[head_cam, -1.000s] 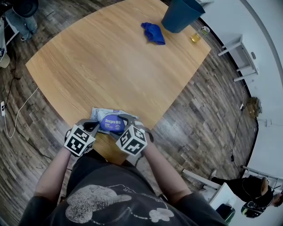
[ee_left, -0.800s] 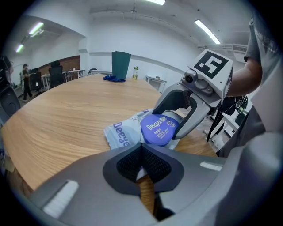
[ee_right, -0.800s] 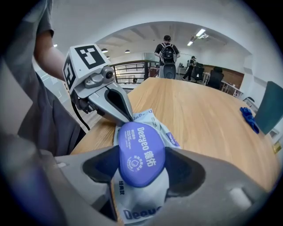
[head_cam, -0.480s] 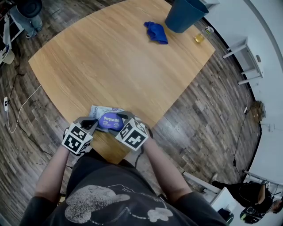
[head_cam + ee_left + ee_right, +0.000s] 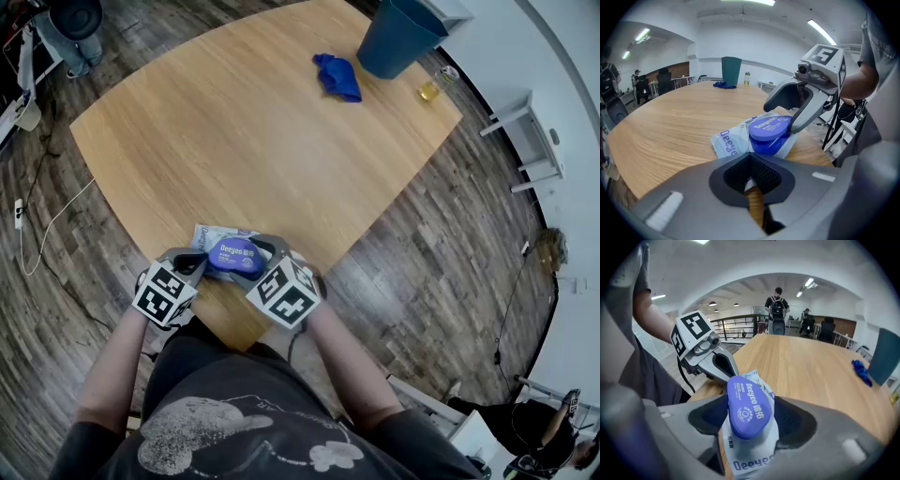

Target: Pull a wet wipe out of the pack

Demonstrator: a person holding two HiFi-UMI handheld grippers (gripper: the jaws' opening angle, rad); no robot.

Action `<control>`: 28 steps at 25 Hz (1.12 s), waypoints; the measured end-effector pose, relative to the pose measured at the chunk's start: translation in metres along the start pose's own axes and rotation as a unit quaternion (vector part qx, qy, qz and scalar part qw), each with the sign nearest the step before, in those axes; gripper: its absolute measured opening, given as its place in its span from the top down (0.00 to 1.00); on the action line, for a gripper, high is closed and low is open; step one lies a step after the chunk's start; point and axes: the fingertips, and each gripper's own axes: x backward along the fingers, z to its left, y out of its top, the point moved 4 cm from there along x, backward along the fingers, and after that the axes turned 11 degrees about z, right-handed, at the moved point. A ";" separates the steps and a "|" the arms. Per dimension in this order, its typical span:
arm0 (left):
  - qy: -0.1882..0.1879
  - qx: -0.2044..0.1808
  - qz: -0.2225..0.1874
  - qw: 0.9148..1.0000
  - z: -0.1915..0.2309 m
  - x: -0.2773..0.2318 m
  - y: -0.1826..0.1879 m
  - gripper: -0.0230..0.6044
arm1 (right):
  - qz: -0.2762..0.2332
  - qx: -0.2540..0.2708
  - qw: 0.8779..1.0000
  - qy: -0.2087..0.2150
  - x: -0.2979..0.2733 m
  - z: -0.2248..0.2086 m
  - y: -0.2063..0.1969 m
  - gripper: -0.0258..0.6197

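A pale wet wipe pack [image 5: 211, 237] with a blue oval lid [image 5: 234, 253] lies at the near edge of the wooden table [image 5: 244, 141]. My right gripper [image 5: 255, 258] is shut on the lid, one pad on each long side [image 5: 747, 401]. In the left gripper view the lid [image 5: 771, 126] stands tilted up off the pack [image 5: 729, 140]. My left gripper [image 5: 195, 262] is shut on the pack's left edge, where a pale sliver shows between its jaws [image 5: 751, 180]. In the right gripper view the left gripper [image 5: 729, 373] sits at the pack's far end.
At the table's far side lie a crumpled blue cloth [image 5: 337, 77], a dark blue bin [image 5: 398, 37] and a small bottle of yellow liquid [image 5: 431, 89]. A white stool [image 5: 525, 141] stands on the floor at the right. The table's edge runs just under both grippers.
My right gripper has risen a little toward the camera with the lid in its jaws. The left gripper and the pack have stayed where they were.
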 end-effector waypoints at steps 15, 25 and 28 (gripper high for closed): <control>0.056 0.054 -0.071 0.994 -0.006 0.020 0.001 0.93 | -0.060 -0.138 0.975 -0.166 0.007 -0.076 -0.014 0.78; 0.059 -0.040 -0.098 0.993 -0.054 0.026 0.029 0.69 | -0.125 -0.197 0.958 -0.166 0.027 -0.070 -0.024 0.78; 0.088 -0.048 -0.092 0.991 -0.057 0.015 0.042 0.58 | -0.136 -0.206 0.952 -0.179 0.042 -0.063 -0.039 0.78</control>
